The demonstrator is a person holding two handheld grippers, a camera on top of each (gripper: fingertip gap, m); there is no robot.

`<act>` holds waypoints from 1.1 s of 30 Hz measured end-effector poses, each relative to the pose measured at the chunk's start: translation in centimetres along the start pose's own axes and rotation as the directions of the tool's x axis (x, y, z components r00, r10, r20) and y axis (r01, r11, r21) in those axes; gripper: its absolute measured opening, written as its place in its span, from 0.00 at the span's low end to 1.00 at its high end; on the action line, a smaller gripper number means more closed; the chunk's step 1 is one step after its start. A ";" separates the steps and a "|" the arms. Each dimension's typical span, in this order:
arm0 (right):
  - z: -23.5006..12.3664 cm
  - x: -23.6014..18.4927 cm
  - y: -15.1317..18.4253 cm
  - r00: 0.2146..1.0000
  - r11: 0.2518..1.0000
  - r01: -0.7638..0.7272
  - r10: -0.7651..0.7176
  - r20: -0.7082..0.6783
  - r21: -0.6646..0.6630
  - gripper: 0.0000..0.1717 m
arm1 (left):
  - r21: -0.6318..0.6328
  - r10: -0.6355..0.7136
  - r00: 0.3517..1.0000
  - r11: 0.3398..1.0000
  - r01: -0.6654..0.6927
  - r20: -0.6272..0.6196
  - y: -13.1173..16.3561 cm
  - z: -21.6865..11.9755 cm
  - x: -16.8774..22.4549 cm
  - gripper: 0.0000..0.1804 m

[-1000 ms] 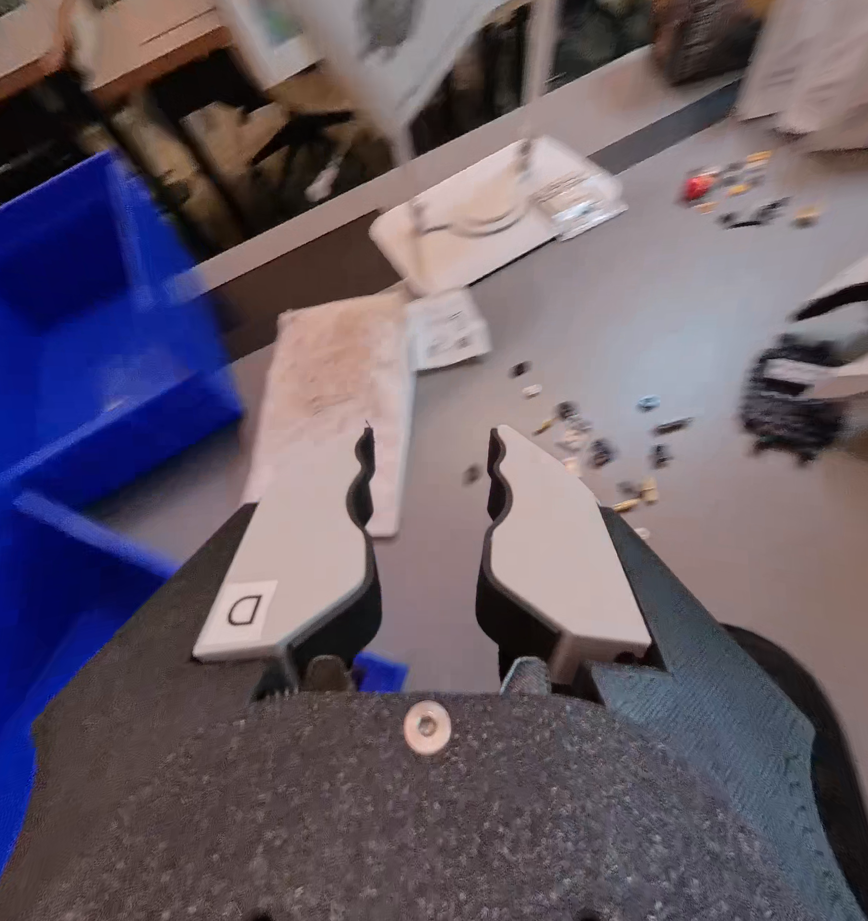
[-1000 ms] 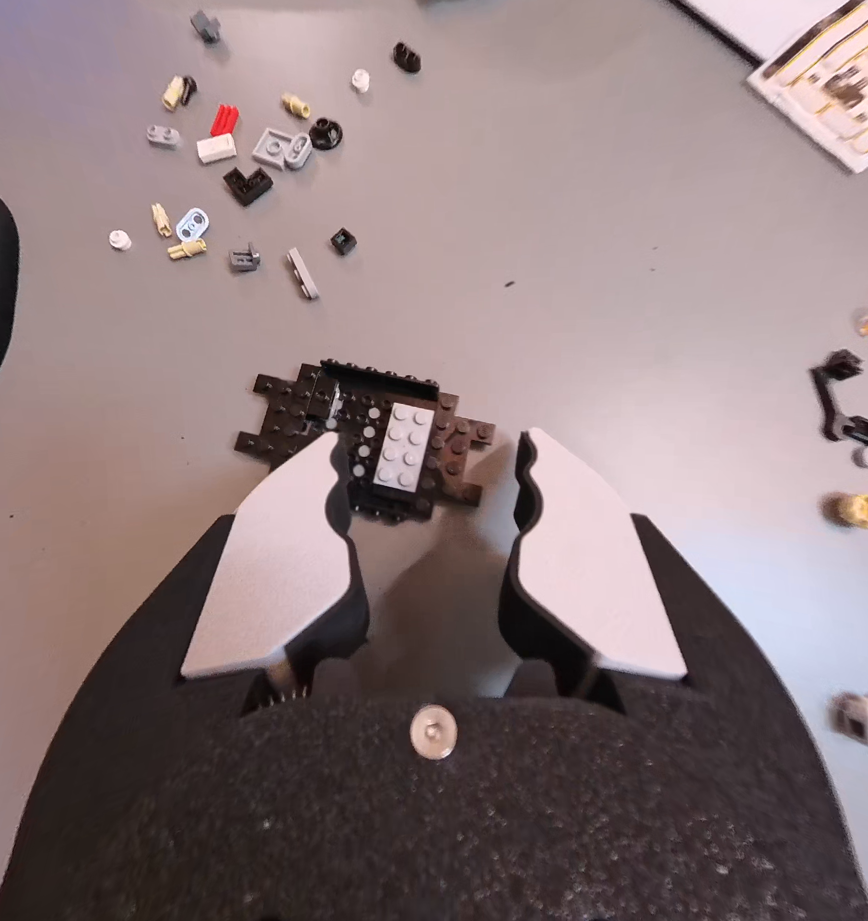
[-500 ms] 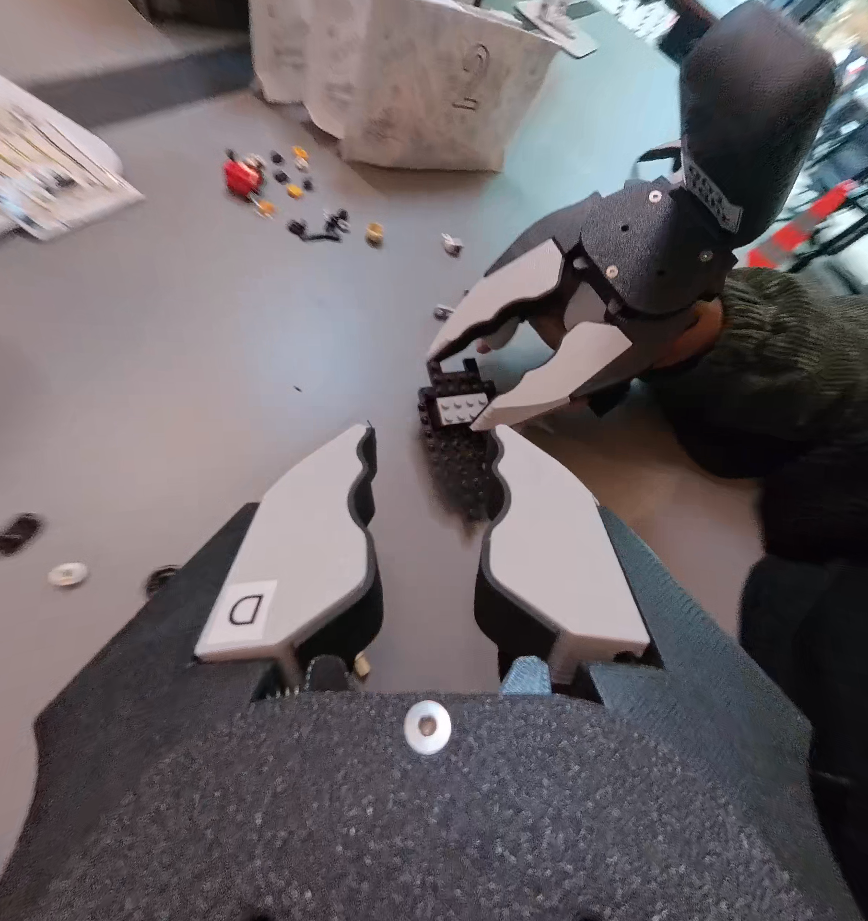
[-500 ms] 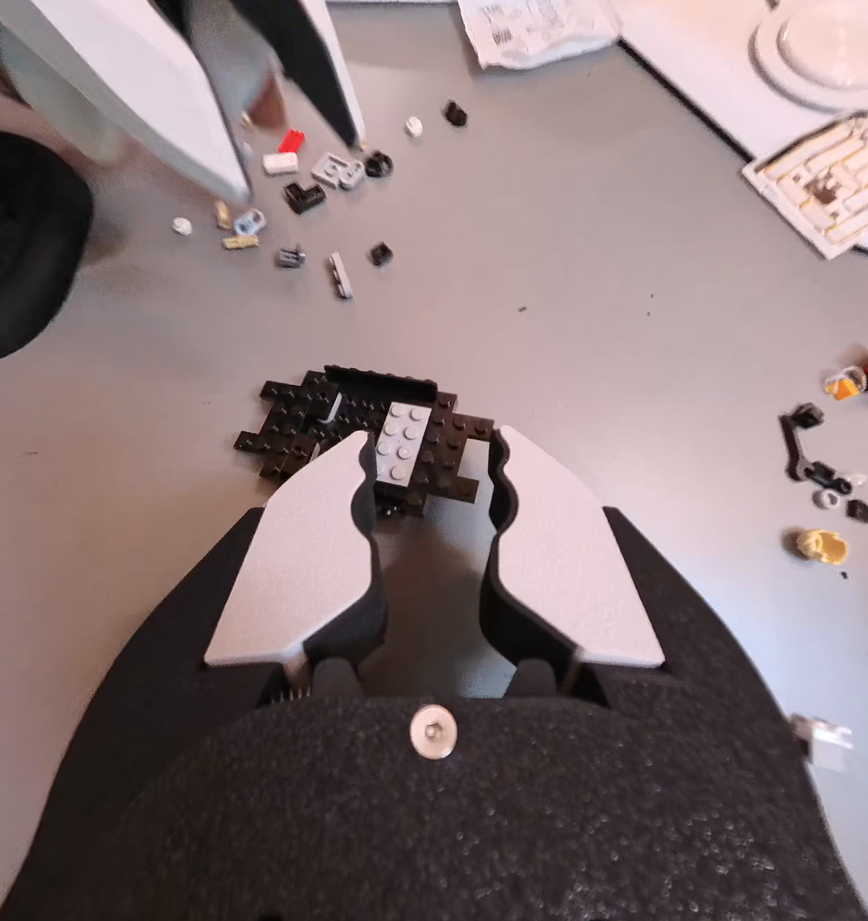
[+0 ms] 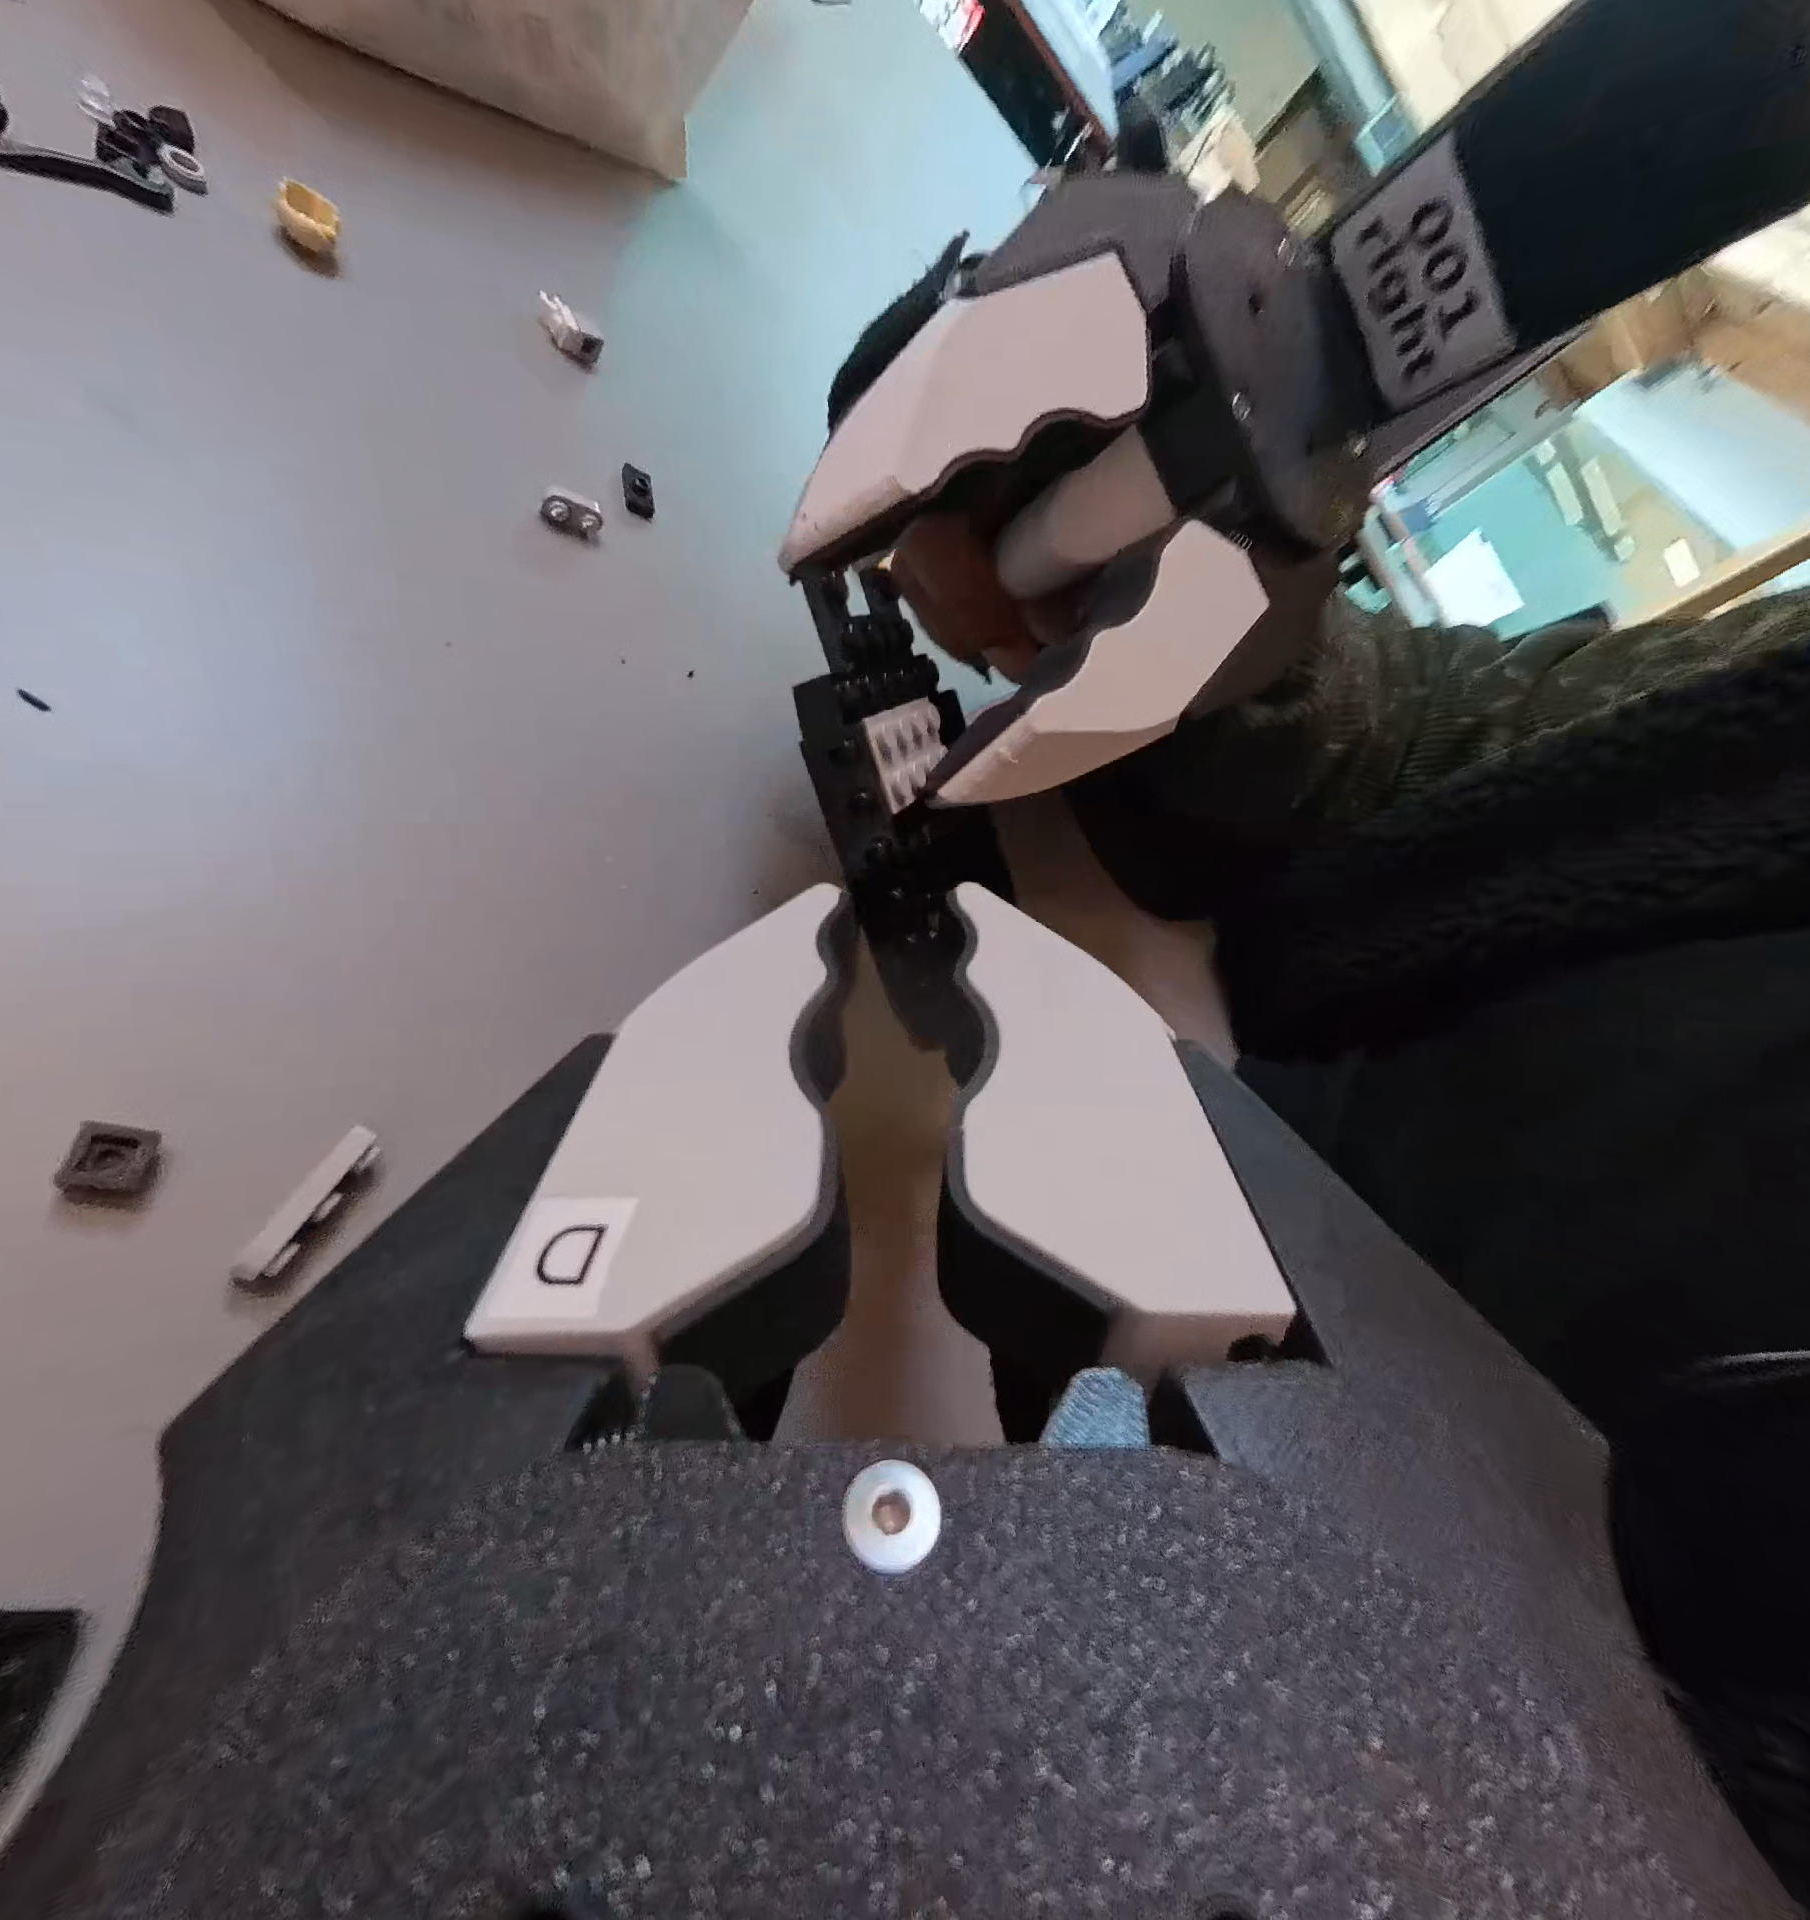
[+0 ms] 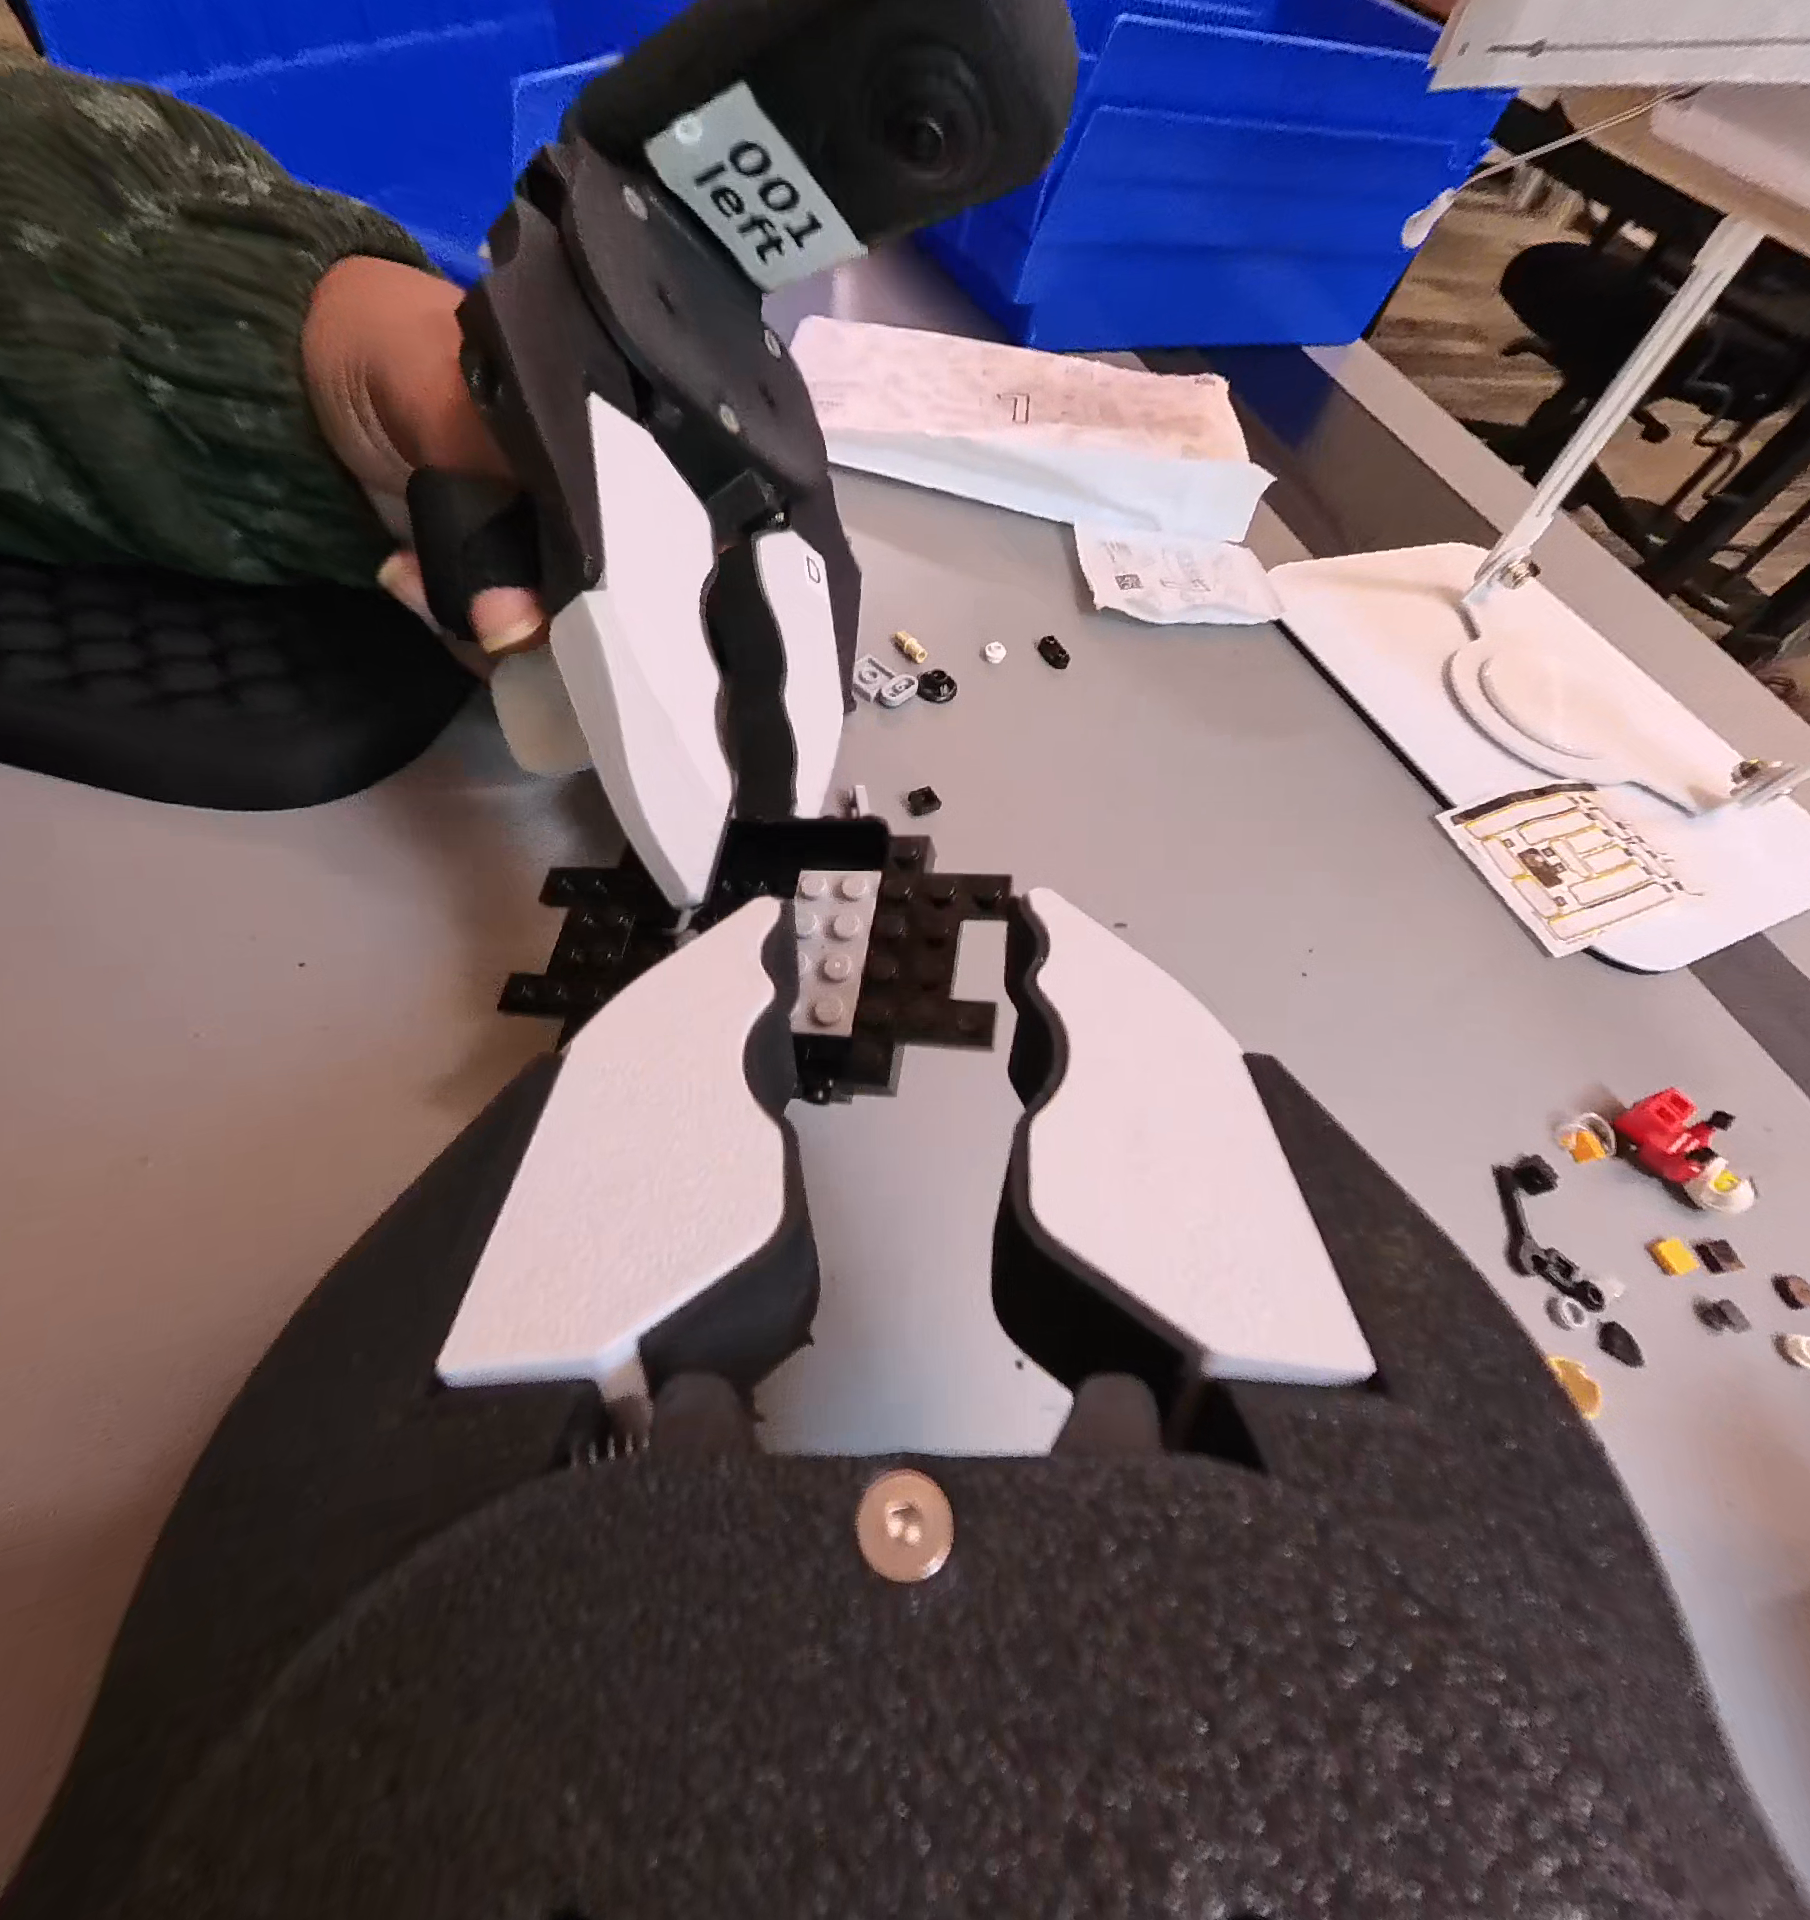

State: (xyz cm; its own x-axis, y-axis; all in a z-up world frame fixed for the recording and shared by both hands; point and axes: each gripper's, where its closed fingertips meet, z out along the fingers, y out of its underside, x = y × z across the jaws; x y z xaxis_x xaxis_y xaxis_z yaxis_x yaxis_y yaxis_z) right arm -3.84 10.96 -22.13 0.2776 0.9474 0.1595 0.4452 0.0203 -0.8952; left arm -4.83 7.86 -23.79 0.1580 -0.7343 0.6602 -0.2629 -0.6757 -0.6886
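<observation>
The left claw (image 5: 899, 914) at the frame's centre is clamped on the near end of a black brick plate assembly (image 5: 885, 831), both pads against its black edge; in the right wrist view that claw (image 6: 714, 883) comes down from upper left onto the assembly's left part. The right claw (image 6: 896, 914) straddles the assembly (image 6: 922, 956) with its jaws apart, the left fingertip (image 6: 745, 935) just beside a grey studded brick (image 6: 828, 956) on top, the right fingertip (image 6: 1046, 925) at the plate's right edge; whether these pads press I cannot tell. The assembly rests on the grey counter (image 6: 205, 935); small loose pieces (image 6: 942, 675) lie above it; a red piece (image 6: 1670, 1143) sits at right; blue bins (image 6: 1192, 208) line the top; a dark green sleeve (image 6: 101, 312) fills the upper left.
</observation>
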 end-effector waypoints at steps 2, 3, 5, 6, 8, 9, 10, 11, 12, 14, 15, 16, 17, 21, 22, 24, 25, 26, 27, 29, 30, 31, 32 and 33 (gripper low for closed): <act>-0.1 0.3 -0.3 1.000 0.999 -0.022 0.022 -0.006 0.029 0.22 | 0.041 -0.066 0.997 0.997 0.068 -0.046 -0.6 -0.3 0.2 0.07; -0.2 0.5 -0.5 0.999 0.999 -0.030 0.031 -0.019 0.044 0.22 | 0.065 -0.092 0.994 0.993 0.096 -0.058 -0.9 -0.4 0.1 0.07; -0.8 1.7 -0.9 0.996 0.996 -0.036 0.042 -0.082 0.079 0.18 | 0.097 -0.125 0.990 0.987 0.131 -0.067 -1.3 -0.8 -0.2 0.06; -1.1 2.3 -1.1 0.993 0.995 -0.040 0.050 -0.104 0.095 0.19 | 0.117 -0.140 0.987 0.982 0.148 -0.074 -1.5 -1.0 -0.3 0.06; -1.8 2.9 -1.4 0.990 0.989 -0.074 0.089 -0.109 0.131 0.20 | 0.149 -0.163 0.983 0.973 0.173 -0.081 -1.9 -1.4 -0.5 0.06; -2.0 3.1 -1.5 0.988 0.985 -0.091 0.108 -0.108 0.147 0.20 | 0.160 -0.172 0.982 0.970 0.183 -0.078 -2.0 -1.5 -0.7 0.06; -2.2 3.2 -1.6 0.988 0.983 -0.104 0.120 -0.101 0.154 0.20 | 0.165 -0.179 0.981 0.968 0.189 -0.077 -2.1 -1.6 -0.8 0.06; -2.2 3.1 -1.4 0.987 0.982 -0.115 0.130 -0.093 0.151 0.19 | 0.167 -0.187 0.979 0.966 0.199 -0.086 -2.1 -1.7 -0.8 0.06; -2.1 3.0 -1.1 0.987 0.982 -0.125 0.138 -0.081 0.139 0.20 | 0.173 -0.195 0.976 0.962 0.209 -0.094 -2.2 -1.7 -0.8 0.06; -1.8 2.8 -0.5 0.986 0.982 -0.148 0.155 -0.056 0.115 0.20 | 0.179 -0.207 0.973 0.958 0.222 -0.097 -2.2 -1.8 -0.9 0.06; -1.7 2.7 -0.2 0.986 0.982 -0.156 0.161 -0.045 0.104 0.20 | 0.179 -0.216 0.972 0.957 0.230 -0.093 -2.2 -1.8 -1.0 0.06; -1.6 2.6 0.0 0.986 0.983 -0.158 0.161 -0.034 0.089 0.20 | 0.174 -0.230 0.970 0.955 0.241 -0.082 -2.1 -1.8 -1.3 0.06; -1.7 2.7 0.2 0.987 0.985 -0.154 0.156 -0.032 0.075 0.20 | 0.168 -0.242 0.968 0.954 0.250 -0.064 -1.8 -1.8 -1.6 0.06; -3.4 5.4 1.5 0.983 0.993 -0.119 0.116 -0.142 -0.018 0.19 | 0.044 -0.207 0.978 0.978 0.206 0.011 0.1 -1.3 -2.1 0.06; -4.2 6.5 2.0 0.976 0.992 -0.122 0.114 -0.185 -0.035 0.19 | 0.000 -0.188 0.982 0.982 0.188 0.013 0.7 -1.0 -1.8 0.06; -6.1 8.8 3.0 0.954 0.987 -0.150 0.128 -0.269 -0.061 0.19 | -0.076 -0.143 0.989 0.987 0.145 0.027 1.7 -0.2 -1.4 0.07; -6.9 9.7 3.6 0.944 0.983 -0.169 0.140 -0.300 -0.073 0.19 | -0.106 -0.107 0.994 0.988 0.110 0.037 2.1 0.2 -1.3 0.10; -7.6 10.5 4.2 0.934 0.980 -0.184 0.149 -0.323 -0.081 0.19 | -0.124 -0.064 0.996 0.990 0.071 0.057 2.4 0.4 -1.3 0.14; -8.3 11.0 4.7 0.927 0.976 -0.198 0.156 -0.342 -0.091 0.19 | -0.131 -0.020 0.996 0.991 0.031 0.083 2.4 0.5 -1.5 0.17; -9.3 11.8 5.8 0.918 0.969 -0.214 0.158 -0.365 -0.121 0.18 | -0.124 0.042 0.993 0.992 -0.028 0.111 2.1 0.3 -1.7 0.18; -9.5 11.9 6.3 0.918 0.966 -0.218 0.155 -0.365 -0.138 0.18 | -0.108 0.058 0.991 0.993 -0.046 0.118 1.7 0.1 -1.7 0.18; -9.7 11.8 6.9 0.921 0.961 -0.223 0.153 -0.359 -0.162 0.18 | -0.089 0.070 0.990 0.994 -0.059 0.119 1.4 -0.2 -1.6 0.18; -9.7 11.7 7.5 0.924 0.956 -0.225 0.148 -0.352 -0.189 0.18 | -0.074 0.078 0.990 0.995 -0.069 0.120 1.1 -0.4 -1.6 0.17; -9.6 11.6 8.1 0.929 0.950 -0.224 0.141 -0.343 -0.215 0.18 | -0.062 0.085 0.988 0.995 -0.078 0.130 0.9 -0.7 -1.8 0.16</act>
State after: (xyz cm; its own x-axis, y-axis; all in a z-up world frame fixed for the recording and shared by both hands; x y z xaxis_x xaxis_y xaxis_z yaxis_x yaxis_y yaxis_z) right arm 11.11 19.03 -23.53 0.6129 0.7729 0.1643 0.5442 -0.2621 -0.7970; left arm -6.00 8.64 -25.34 0.2572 -0.7915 0.5544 -0.3325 -0.6112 -0.7183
